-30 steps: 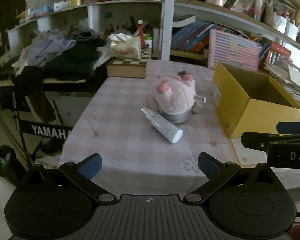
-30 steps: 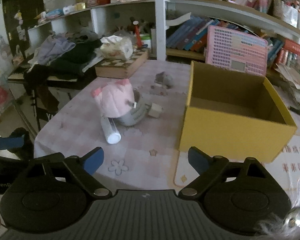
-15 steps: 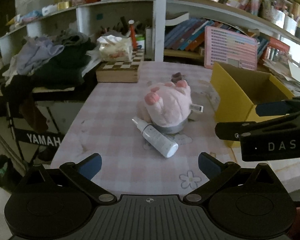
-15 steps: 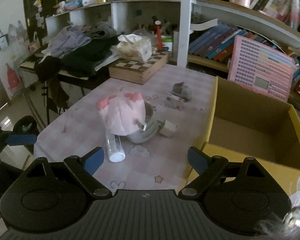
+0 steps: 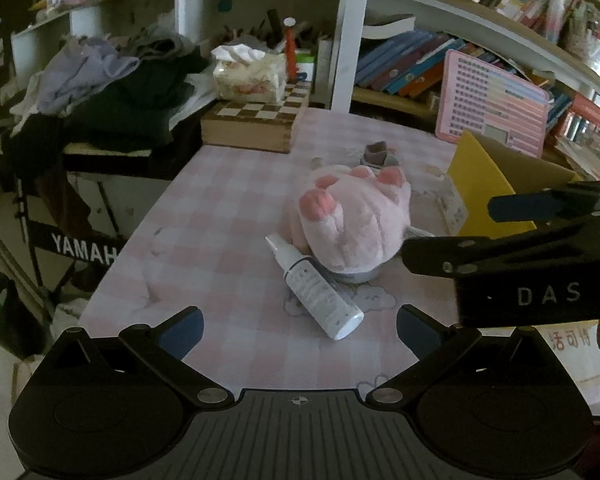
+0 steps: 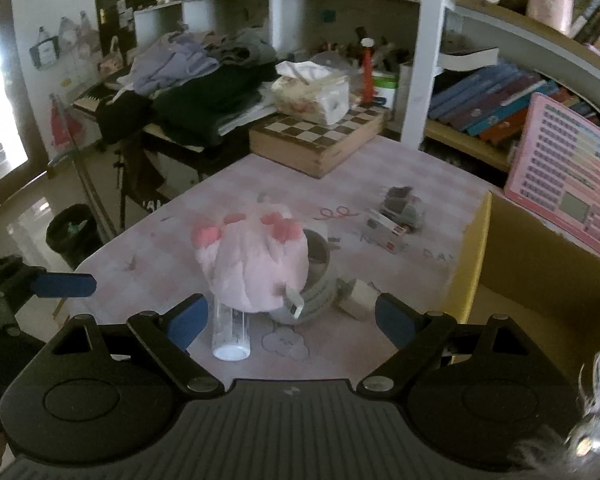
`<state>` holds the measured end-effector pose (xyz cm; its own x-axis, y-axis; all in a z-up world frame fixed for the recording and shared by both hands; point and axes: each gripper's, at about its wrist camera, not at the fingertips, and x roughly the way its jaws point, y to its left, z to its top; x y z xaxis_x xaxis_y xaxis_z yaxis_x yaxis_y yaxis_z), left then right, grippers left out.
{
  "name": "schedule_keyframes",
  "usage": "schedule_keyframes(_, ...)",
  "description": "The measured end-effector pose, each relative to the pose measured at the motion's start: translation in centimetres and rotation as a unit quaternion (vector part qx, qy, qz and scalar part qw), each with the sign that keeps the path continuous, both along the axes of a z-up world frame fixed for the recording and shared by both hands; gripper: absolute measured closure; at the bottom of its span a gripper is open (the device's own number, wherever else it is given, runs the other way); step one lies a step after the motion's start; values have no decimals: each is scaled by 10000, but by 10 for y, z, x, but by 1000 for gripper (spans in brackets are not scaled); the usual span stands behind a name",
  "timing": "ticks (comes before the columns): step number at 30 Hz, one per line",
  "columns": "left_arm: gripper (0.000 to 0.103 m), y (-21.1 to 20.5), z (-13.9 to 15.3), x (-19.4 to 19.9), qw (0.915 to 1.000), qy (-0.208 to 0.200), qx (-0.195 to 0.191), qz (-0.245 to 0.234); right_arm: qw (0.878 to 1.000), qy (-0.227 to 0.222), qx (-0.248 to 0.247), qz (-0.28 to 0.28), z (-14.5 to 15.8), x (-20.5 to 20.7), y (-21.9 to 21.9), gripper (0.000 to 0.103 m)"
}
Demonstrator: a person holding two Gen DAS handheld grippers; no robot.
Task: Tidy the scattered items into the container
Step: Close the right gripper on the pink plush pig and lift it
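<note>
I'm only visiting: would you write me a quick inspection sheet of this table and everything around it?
Surface: table under a pink checked cloth.
Job's things: pink plush toy resting on a grey bowl; spray bottle lying flat beside them; small white box; yellow cardboard box, open.
Clutter: chessboard case with a tissue pack on top.
Grippers: left gripper and right gripper both open, holding nothing.
Cables: nothing seen.
Surroundings: bookshelves, heaped clothes.

Left gripper (image 5: pixel 298 326): black housing, ribbed grey centre plate, blue-padded fingertips (image 5: pixel 182 330), silver screws. At the frame's right, the right gripper (image 5: pixel 512 208) carries white "DAS" lettering.
</note>
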<state>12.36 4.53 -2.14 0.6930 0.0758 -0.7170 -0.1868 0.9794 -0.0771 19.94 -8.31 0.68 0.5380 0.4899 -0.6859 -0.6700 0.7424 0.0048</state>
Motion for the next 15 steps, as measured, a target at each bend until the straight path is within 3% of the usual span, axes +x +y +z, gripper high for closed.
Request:
schedule_keyframes(7, 0, 0, -13, 19, 9995, 147, -212, 166, 9992, 272, -9, 285, -7, 26, 15, 12)
schedule_keyframes(15, 5, -6, -29, 38, 9991, 182, -187, 346, 9967, 562, -116, 579, -18, 49, 34, 12)
